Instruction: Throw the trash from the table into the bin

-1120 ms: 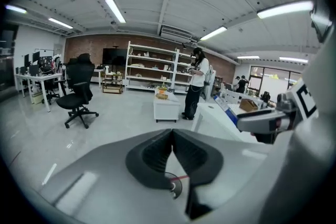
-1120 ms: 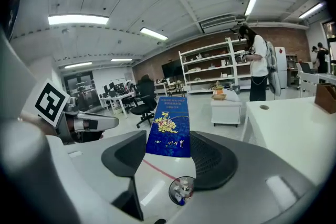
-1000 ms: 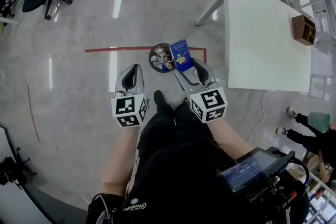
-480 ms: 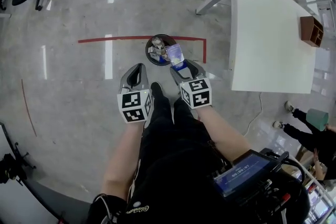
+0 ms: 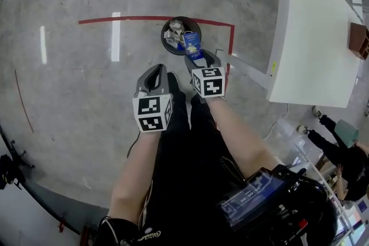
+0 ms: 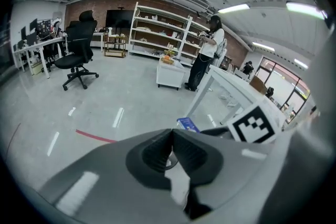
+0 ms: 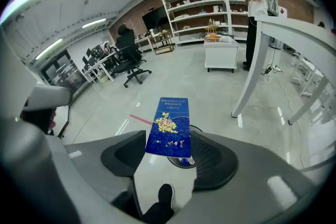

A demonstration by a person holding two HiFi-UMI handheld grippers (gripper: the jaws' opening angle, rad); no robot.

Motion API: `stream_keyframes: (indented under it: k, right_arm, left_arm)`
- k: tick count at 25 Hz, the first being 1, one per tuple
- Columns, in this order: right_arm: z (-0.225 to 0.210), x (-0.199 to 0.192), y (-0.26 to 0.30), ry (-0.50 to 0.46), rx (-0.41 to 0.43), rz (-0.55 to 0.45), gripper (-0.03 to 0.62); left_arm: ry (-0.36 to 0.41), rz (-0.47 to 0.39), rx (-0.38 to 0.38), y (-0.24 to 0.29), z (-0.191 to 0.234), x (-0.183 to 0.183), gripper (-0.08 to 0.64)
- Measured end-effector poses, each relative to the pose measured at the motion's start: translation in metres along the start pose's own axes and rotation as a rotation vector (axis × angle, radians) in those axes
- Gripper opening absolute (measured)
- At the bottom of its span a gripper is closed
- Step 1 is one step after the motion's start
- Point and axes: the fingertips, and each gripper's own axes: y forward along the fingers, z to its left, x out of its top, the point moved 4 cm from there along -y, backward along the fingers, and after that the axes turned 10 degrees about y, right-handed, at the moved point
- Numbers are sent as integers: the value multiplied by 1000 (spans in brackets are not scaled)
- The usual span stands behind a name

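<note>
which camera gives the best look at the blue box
The right gripper view: the blue box stands large between the fingers, with its printed front fully visible. The head view shows it small, at the rim of the bin. The left gripper view catches only a corner of it.

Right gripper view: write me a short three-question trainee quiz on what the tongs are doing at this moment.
1. True or false: the left tongs are shut with nothing between them.
2. What do the right tongs grip? A) a blue carton B) a white cup C) nothing
3. Fill in: in the head view, the carton overlaps the round black ___, which already has trash in it.

Key: 1 true. 2 A. 3 bin.
</note>
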Motion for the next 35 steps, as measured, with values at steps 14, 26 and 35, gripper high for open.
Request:
stream_keyframes:
  k: [14,26,35]
  right_arm:
    - [-16,26,19,-64,-55,-51,379]
    - [11,111,-162,-64,23,-427,-1]
    - [56,193,-328,-175,81,-787,-2]
  left_arm:
    - [-5,-18,2,-13,8,2,8]
    - [139,-234,-16,-79,-38,100,8]
    - [319,-534,31,-162,-91,216,8]
